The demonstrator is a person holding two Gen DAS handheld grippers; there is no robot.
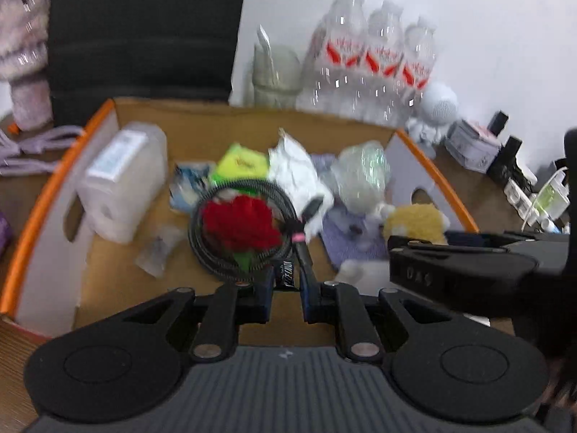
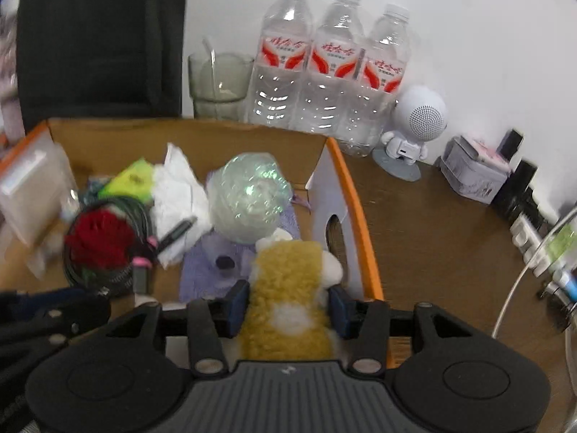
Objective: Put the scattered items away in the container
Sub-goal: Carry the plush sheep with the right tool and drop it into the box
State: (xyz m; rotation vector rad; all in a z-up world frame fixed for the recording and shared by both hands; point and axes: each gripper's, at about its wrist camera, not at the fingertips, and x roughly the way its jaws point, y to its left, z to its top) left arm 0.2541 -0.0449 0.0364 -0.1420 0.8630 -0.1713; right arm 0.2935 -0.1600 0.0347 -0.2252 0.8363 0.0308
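A cardboard box with orange rims holds a clear plastic case, crumpled white paper, a bubble-wrap ball, a purple cloth and a lime packet. A coiled black cable rings a red flower inside the box. My left gripper hangs over the box's near side, shut on the cable's black strap. My right gripper is above the box's right end. A yellow plush toy fills the space between its blue pads, which touch the toy's sides.
Behind the box stand three water bottles and a grey glass. A white robot-shaped speaker, a small carton, a power strip and a white cord lie on the brown table at right. A black chair back rises behind.
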